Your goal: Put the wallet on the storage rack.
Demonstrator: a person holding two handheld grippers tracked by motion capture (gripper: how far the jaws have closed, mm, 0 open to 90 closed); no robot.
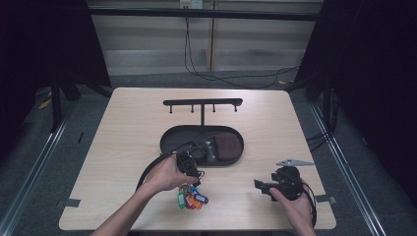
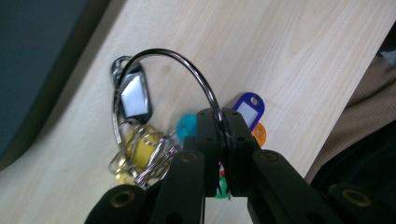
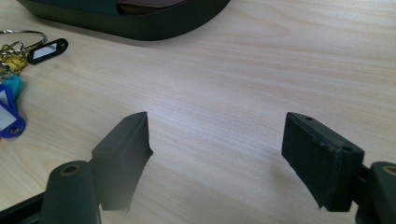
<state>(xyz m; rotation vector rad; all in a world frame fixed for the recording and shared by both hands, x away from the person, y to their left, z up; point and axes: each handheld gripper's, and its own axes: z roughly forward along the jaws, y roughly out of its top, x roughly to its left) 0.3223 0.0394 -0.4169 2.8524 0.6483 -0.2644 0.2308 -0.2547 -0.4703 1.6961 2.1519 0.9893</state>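
Left tongs [image 2: 223, 122] pinching a key ring [image 2: 187, 74], its tag labels [image 2: 132, 94] blank, right tongs [image 3: 217, 158] spread over the counter [image 3: 243, 70].

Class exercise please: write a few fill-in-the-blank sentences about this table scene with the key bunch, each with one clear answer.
1. The left gripper is shut on the large metal ____ of the key bunch.
2. The right gripper has its jaws ____.
3. The black oval tray is the base of a black rack with ____ pegs.

Missing words: ring; open; four
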